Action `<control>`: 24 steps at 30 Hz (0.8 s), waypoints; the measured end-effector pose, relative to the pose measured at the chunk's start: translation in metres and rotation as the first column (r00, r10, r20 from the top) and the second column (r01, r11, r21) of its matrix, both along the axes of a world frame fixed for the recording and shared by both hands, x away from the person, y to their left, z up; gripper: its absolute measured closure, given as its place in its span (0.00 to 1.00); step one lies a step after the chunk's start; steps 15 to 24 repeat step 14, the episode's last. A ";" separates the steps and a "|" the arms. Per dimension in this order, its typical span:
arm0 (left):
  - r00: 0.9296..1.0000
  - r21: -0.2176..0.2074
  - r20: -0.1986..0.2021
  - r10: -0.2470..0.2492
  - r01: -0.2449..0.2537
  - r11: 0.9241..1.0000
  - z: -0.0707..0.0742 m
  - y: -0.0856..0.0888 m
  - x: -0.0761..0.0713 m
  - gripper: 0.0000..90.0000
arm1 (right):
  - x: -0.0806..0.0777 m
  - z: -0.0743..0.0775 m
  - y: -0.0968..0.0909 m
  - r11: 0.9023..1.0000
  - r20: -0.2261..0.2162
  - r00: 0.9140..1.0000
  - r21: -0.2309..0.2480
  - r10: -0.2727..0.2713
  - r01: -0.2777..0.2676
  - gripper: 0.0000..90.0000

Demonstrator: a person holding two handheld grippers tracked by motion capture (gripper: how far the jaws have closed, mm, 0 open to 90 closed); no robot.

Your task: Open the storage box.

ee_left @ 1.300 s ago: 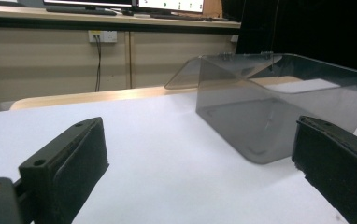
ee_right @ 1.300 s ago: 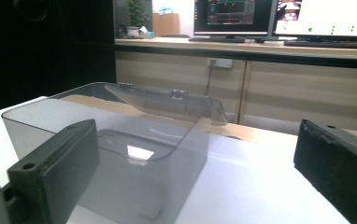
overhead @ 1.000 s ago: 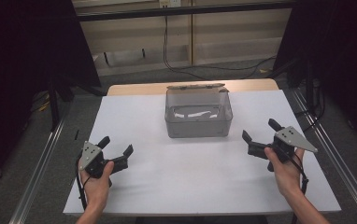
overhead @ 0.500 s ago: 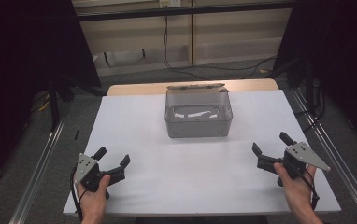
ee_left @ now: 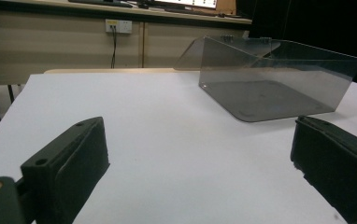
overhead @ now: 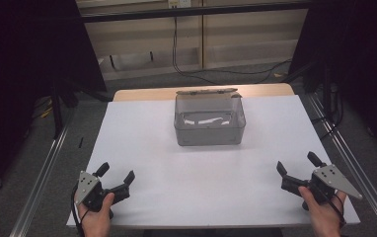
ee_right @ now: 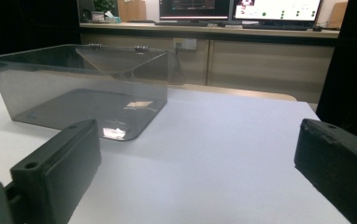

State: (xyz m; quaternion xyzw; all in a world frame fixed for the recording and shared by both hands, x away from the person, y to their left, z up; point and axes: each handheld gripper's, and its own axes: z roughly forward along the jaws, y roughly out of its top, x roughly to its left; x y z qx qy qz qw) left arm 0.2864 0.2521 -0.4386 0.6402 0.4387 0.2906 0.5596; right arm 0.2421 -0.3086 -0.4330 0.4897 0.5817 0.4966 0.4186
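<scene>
A clear smoky plastic box with its hinged lid swung back stands at the far middle of the white table; I see nothing inside it. My left gripper rests low at the near left corner, open, nothing between its jaws. My right gripper sits at the near right corner, open and empty too. In the left gripper view the box lies ahead to the right; in the right gripper view the box lies ahead to the left. Both gripper views show wide gaps between the black jaws.
A wooden table edge shows behind the white sheet. Metal rails run along the floor on the left and right. Cabinets, a wall socket and cables stand behind; monitors sit on a counter.
Both hands have drawn back toward the near edge of the table and outward to its corners. The jaws stayed open. The box has not moved.
</scene>
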 end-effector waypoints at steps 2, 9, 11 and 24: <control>1.000 -0.012 0.006 0.010 -0.010 1.000 0.000 0.002 -0.002 0.04 | -0.001 -0.003 -0.002 1.000 -0.001 1.000 -0.013 0.004 -0.004 0.01; 1.000 -0.021 -0.013 0.008 -0.008 1.000 -0.002 0.003 -0.001 0.04 | -0.006 -0.006 0.000 1.000 -0.001 1.000 -0.020 -0.007 0.007 0.02; 1.000 -0.028 -0.021 0.008 -0.008 1.000 -0.003 0.002 0.001 0.04 | -0.004 -0.007 -0.001 1.000 -0.009 1.000 -0.019 -0.008 0.008 0.02; 1.000 -0.021 -0.032 0.002 -0.003 1.000 -0.003 0.002 0.002 0.04 | -0.002 -0.007 -0.001 1.000 -0.015 1.000 0.003 -0.002 0.002 0.01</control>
